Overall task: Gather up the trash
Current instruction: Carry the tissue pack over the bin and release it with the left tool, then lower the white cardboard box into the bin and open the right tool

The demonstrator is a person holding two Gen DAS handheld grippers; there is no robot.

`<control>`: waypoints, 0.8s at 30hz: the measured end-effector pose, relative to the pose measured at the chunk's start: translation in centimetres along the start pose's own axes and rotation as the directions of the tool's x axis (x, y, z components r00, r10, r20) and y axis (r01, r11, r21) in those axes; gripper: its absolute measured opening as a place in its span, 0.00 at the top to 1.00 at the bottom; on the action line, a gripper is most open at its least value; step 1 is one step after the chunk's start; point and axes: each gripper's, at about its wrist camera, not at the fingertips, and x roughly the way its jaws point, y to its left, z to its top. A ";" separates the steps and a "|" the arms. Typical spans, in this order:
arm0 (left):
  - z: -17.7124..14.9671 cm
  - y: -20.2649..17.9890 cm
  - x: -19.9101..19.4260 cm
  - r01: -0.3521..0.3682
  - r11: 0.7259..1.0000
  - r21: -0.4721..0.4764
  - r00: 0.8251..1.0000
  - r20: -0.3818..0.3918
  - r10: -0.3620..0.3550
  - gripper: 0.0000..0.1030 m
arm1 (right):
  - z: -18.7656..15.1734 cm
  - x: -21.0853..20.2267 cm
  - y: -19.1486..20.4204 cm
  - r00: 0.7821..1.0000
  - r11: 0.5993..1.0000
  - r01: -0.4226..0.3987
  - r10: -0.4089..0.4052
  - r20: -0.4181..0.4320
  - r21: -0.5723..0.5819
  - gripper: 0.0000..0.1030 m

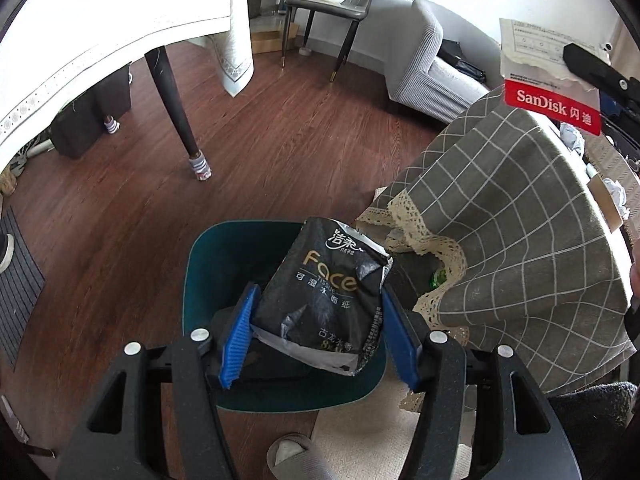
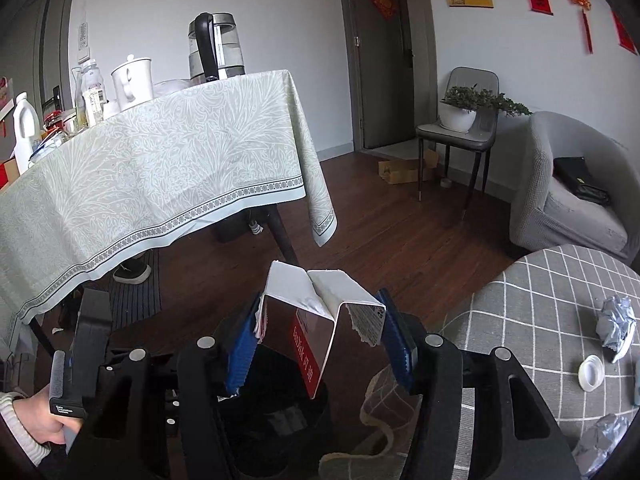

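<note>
The wooden floor (image 1: 280, 140) carries a large table under a pale patterned tablecloth (image 2: 160, 168), and beside it a smaller round table draped in a grey checked cloth (image 1: 520, 208) with a lace edge. On the floor against that lace edge stands a dark teal bin (image 1: 200, 272), open at the top.

The left gripper (image 1: 318, 334) points steeply down, directly over the bin's mouth. Its blue pads (image 1: 240, 336) are clamped on the two sides of a black tissue packet (image 1: 324, 292), crumpled and torn open, which stands up between them with its lower end above the bin opening.

The right gripper (image 2: 320, 344) is held beside the left, over the same bin, which shows dark below its fingers. Its pads press on the outer folds of a torn white card wrapper (image 2: 320, 292) with a red branded strip; the wrapper is buckled into a ridged shape between them and hangs just above the bin. In the left wrist view this wrapper appears at the upper right, above the checked cloth.

Crumpled paper balls (image 2: 616, 324) and a white bottle cap (image 2: 591, 372) lie on the checked cloth, well apart from both grippers.
</note>
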 end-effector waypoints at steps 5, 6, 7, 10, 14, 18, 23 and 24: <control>-0.7 1.4 2.0 -0.025 0.999 -0.031 0.997 -0.079 0.022 0.40 | -0.3 1.3 1.5 0.999 0.999 -0.033 0.032 -0.038 -0.018 0.45; -0.9 1.7 2.4 -0.034 0.999 -0.033 0.995 -0.096 0.031 0.40 | -0.4 1.6 1.8 0.998 0.999 -0.037 0.036 -0.045 -0.021 0.45; -1.1 1.9 2.7 -0.043 0.998 -0.036 0.993 -0.113 0.039 0.40 | -0.5 1.9 2.1 0.998 0.999 -0.043 0.042 -0.053 -0.023 0.45; -1.9 2.6 4.0 -0.064 0.997 -0.044 0.984 -0.169 0.056 0.39 | -0.7 2.5 2.9 0.996 0.998 -0.060 0.057 -0.070 -0.031 0.45; -2.8 3.4 5.1 -0.085 0.996 -0.039 0.973 -0.221 0.074 0.35 | -1.0 3.6 3.8 0.992 0.996 -0.083 0.079 -0.102 -0.033 0.45; -3.3 3.7 5.4 -0.103 0.994 -0.025 0.967 -0.235 0.095 0.27 | -1.7 4.9 4.7 0.986 0.994 -0.106 0.102 -0.135 -0.022 0.45; -3.5 4.4 4.9 -0.105 0.994 -0.025 0.970 -0.222 0.097 0.27 | -2.3 6.7 5.3 0.978 0.993 -0.116 0.112 -0.178 -0.009 0.45; -3.5 4.5 4.5 -0.105 0.994 -0.024 0.973 -0.210 0.097 0.27 | -2.5 7.0 5.3 0.976 0.993 -0.117 0.114 -0.187 -0.005 0.45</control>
